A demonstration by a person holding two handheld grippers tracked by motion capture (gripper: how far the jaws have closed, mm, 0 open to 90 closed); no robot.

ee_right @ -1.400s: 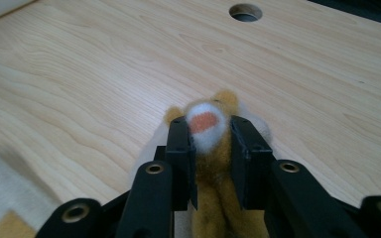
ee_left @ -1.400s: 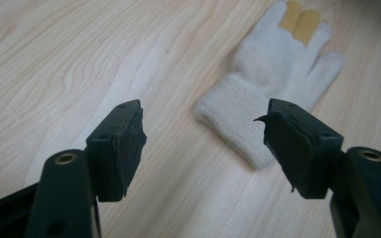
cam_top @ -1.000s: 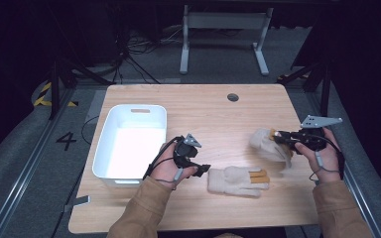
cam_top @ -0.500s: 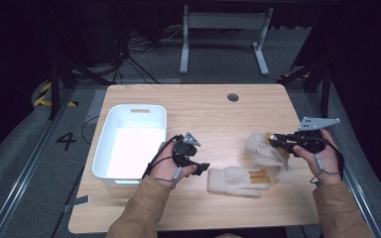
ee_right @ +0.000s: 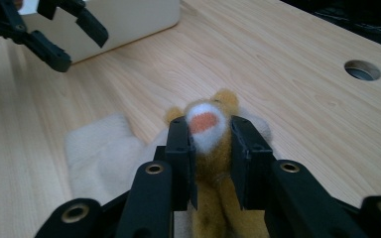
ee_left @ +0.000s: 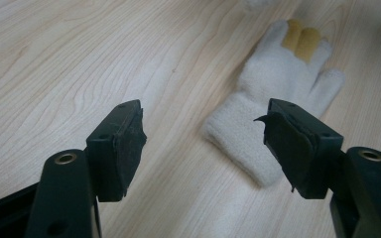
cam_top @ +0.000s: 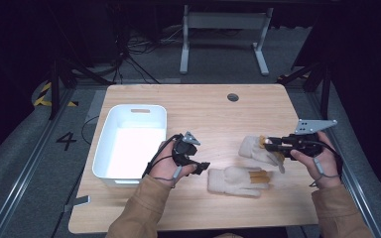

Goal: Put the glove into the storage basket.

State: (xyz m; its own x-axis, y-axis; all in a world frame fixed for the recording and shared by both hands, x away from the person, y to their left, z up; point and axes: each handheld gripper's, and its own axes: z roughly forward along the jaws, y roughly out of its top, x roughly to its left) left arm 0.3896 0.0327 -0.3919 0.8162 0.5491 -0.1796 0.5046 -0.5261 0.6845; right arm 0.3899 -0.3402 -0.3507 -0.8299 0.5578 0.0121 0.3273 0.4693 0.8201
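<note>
Setting: a lab or recording studio bay, not a home. Evidence: a light wooden table (cam_top: 198, 106) with a round cable hole (cam_top: 233, 97) standing on grey carpet; a floor marking "4" (cam_top: 66, 141); yellow-black hazard tape (cam_top: 43, 94); loose cables (cam_top: 129, 47) and black stand legs (cam_top: 57, 87) in darkened surroundings; a white metal frame (cam_top: 223, 37) behind the table.
</note>
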